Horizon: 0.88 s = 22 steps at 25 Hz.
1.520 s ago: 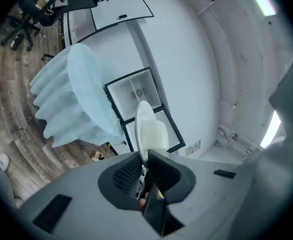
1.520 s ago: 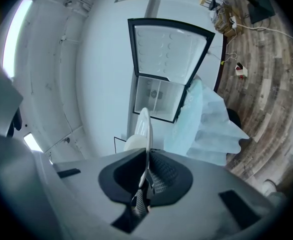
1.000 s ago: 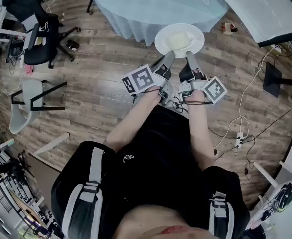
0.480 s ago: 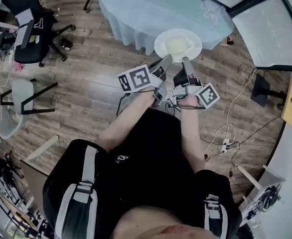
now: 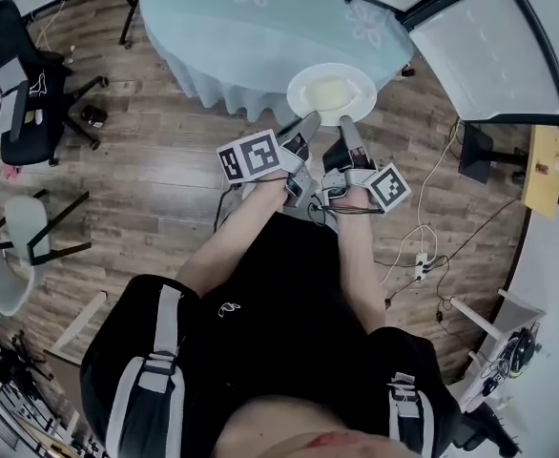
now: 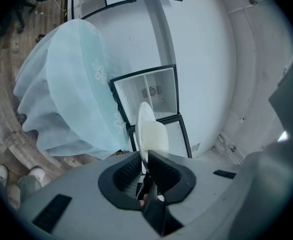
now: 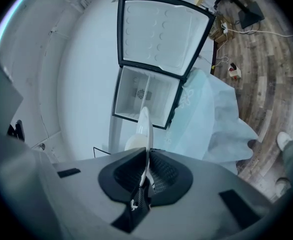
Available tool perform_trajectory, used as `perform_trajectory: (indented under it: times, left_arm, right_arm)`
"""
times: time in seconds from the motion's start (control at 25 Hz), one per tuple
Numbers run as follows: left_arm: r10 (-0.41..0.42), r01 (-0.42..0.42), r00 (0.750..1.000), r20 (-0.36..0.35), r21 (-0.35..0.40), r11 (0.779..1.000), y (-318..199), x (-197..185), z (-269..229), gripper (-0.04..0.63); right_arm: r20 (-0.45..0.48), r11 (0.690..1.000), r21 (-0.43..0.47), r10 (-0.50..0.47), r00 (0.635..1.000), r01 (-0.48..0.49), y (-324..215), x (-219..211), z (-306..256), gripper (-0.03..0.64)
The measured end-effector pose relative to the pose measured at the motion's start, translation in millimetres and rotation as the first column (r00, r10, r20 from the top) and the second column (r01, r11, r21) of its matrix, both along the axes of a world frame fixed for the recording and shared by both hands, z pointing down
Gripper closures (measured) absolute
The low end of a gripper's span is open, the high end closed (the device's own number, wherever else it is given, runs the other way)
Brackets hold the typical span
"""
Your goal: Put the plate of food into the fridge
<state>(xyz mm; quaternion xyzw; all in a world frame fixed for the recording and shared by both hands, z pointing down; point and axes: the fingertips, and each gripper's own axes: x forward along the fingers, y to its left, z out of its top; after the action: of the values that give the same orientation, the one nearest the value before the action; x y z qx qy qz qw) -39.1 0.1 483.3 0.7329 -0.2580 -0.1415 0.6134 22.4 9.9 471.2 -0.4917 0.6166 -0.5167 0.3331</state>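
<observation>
Wood floor [image 5: 155, 170] underfoot, left tool [image 5: 310, 120] and right tool [image 5: 343, 128] are both clamping the near rim of the plate of food [image 5: 301, 86], hovering by the cloth-draped desk [image 5: 232, 27]. The open fridge [image 6: 154, 96] is waiting straight ahead of both tools.

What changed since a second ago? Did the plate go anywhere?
The plate was carried forward: it now overlaps the edge of the blue-clothed table, and the open fridge looks nearer. Nothing was let go. The left gripper and right gripper stay clamped on its rim.
</observation>
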Motion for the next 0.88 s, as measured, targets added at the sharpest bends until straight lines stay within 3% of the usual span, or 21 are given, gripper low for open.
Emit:
perform_trajectory:
  times: [0.2,0.6,0.88]
  left_arm:
    - [0.006,-0.005,1.000,0.020,-0.018,1.000,-25,32,11,0.554]
    - [-0.079,0.079,0.995,0.061,-0.006,0.997,-106,65,12,0.552]
    - [-0.076,0.077,0.993,0.091,-0.010,0.997,-139,100,20,0.552]
  right_arm:
    - [0.019,1.000,-0.025,-0.001,1.000,0.001,-25,33,14,0.594]
    - [0.058,0.995,-0.011,-0.103,0.993,0.104,-111,68,16,0.594]
    - [0.102,0.992,-0.020,-0.121,0.987,0.124,-143,102,29,0.594]
